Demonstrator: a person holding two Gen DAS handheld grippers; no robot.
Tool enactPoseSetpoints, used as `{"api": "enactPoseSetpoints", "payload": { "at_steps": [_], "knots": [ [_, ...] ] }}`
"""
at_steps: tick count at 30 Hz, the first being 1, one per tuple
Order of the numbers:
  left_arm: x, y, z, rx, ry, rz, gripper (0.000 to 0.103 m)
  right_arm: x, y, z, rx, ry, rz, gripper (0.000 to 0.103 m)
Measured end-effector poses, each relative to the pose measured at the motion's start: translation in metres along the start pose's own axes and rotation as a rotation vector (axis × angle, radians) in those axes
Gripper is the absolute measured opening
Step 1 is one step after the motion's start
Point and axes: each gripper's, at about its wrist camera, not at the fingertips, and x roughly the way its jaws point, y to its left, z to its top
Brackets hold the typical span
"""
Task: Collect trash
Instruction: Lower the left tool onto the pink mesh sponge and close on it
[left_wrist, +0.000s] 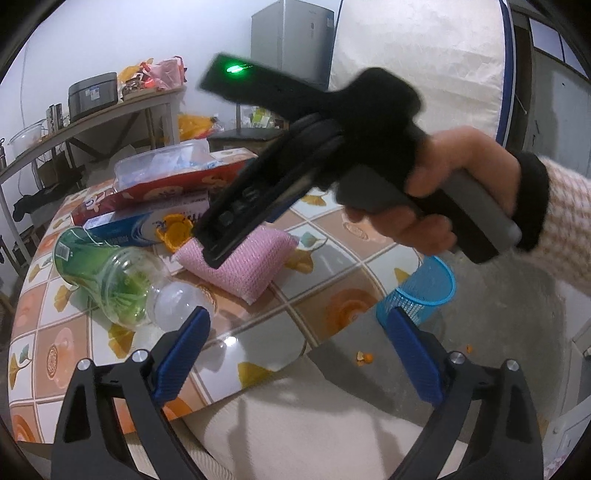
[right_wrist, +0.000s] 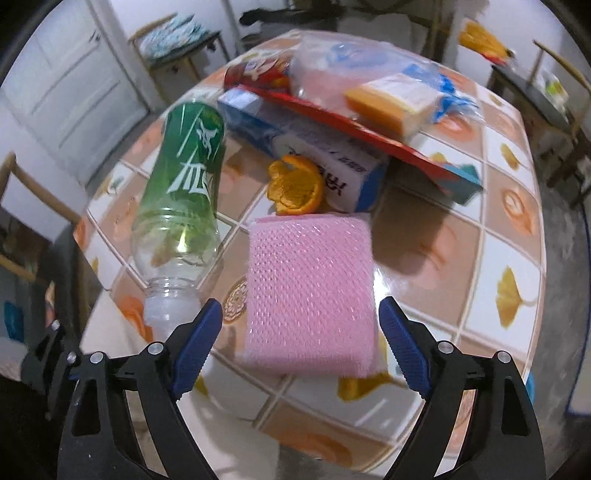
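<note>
An empty plastic bottle (right_wrist: 181, 192) with a green label lies on its side on the tiled table (right_wrist: 480, 206). An orange peel (right_wrist: 295, 184) sits against a blue box (right_wrist: 306, 155). Just in front of the peel lies a pink mesh sponge (right_wrist: 310, 291). My right gripper (right_wrist: 300, 310) points steeply down over the sponge, open, with its blue pads on either side and clear of it. In the left wrist view a hand (left_wrist: 443, 184) holds that gripper above the sponge (left_wrist: 243, 262). My left gripper (left_wrist: 297, 321) is open and empty over the table's near edge, by the bottle (left_wrist: 110, 273).
A red box (right_wrist: 369, 125) with a plastic bag of items on top leans on the blue box. A blue mesh bin (left_wrist: 424, 288) stands on the floor beside the table, with peel scraps (left_wrist: 364, 358) near it. Chairs and a side table surround the table.
</note>
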Motion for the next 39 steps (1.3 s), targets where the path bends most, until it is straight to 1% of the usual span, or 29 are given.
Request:
{"api": "enactPoseSetpoints", "payload": {
  "at_steps": [5,8,12,18,21,23,27,28,30,31,33,35,37,39],
  "knots": [
    [0.001,-0.004,-0.004,0.016,0.010,0.001,0.088,0.015,0.004,0.005,-0.051,0.039,-0.030,0.082],
    [0.001,-0.004,-0.004,0.013,0.013,-0.002,0.085,0.018,0.002,0.001,-0.049,0.064,-0.049,0.076],
    [0.003,-0.002,-0.004,-0.001,0.024,-0.007,0.080,0.014,-0.009,-0.010,0.002,0.062,-0.032,0.075],
    [0.002,-0.004,-0.002,-0.004,0.024,-0.013,0.077,-0.001,-0.035,-0.041,0.150,0.063,-0.022,0.075],
    [0.001,-0.008,0.000,0.006,0.020,-0.023,0.077,-0.011,-0.049,-0.060,0.251,0.056,0.026,0.077],
    [0.001,-0.010,0.002,0.012,0.020,-0.025,0.077,-0.018,-0.060,-0.071,0.316,0.039,0.090,0.078],
    [0.001,-0.014,0.010,0.021,0.018,-0.027,0.078,-0.035,-0.082,-0.088,0.445,-0.038,0.226,0.082],
    [0.001,-0.014,0.013,0.018,0.019,-0.027,0.078,-0.039,-0.087,-0.091,0.468,-0.054,0.243,0.082],
    [0.004,-0.012,0.020,-0.002,0.026,-0.033,0.082,-0.046,-0.099,-0.098,0.521,-0.094,0.278,0.082],
    [0.006,-0.009,0.025,-0.018,0.029,-0.037,0.082,-0.050,-0.103,-0.102,0.540,-0.109,0.292,0.082],
    [0.010,-0.006,0.033,-0.046,0.041,-0.052,0.085,-0.055,-0.107,-0.101,0.580,-0.139,0.311,0.082],
    [0.017,-0.005,0.041,-0.073,0.066,-0.068,0.087,-0.061,-0.114,-0.107,0.610,-0.172,0.329,0.082],
    [0.028,-0.004,0.047,-0.113,0.110,-0.065,0.089,-0.062,-0.113,-0.111,0.630,-0.192,0.334,0.082],
    [0.040,-0.001,0.052,-0.179,0.153,-0.087,0.089,-0.062,-0.112,-0.112,0.649,-0.208,0.343,0.082]
  ]
}}
